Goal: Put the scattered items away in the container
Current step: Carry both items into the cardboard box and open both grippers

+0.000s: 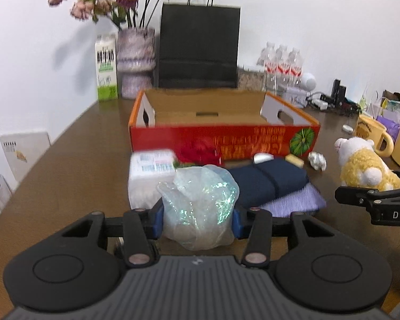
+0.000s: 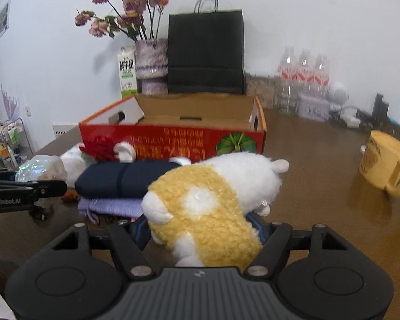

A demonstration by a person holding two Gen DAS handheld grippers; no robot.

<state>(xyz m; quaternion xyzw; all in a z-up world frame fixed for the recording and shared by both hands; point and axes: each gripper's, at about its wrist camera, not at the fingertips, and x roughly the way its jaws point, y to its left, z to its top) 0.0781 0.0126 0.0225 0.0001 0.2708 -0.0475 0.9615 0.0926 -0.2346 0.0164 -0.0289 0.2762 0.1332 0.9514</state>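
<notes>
Left gripper (image 1: 197, 220) pinches crinkly plastic bag (image 1: 200, 205), pads pressed on both its sides. Right gripper (image 2: 200, 229) clamps plush toy (image 2: 213, 200). Both tilt down toward open red box (image 1: 224, 138) mid-table (image 1: 66, 173).

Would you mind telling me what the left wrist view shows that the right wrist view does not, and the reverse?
Only the left wrist view shows the left gripper shut on the iridescent plastic bag, a crumpled foil ball and a white booklet leaning on the wall. Only the right wrist view shows the right gripper clamped on the yellow and white plush toy, and a wire rack at far left. Both show the open red cardboard box, the folded navy cloth and the yellow mug.
</notes>
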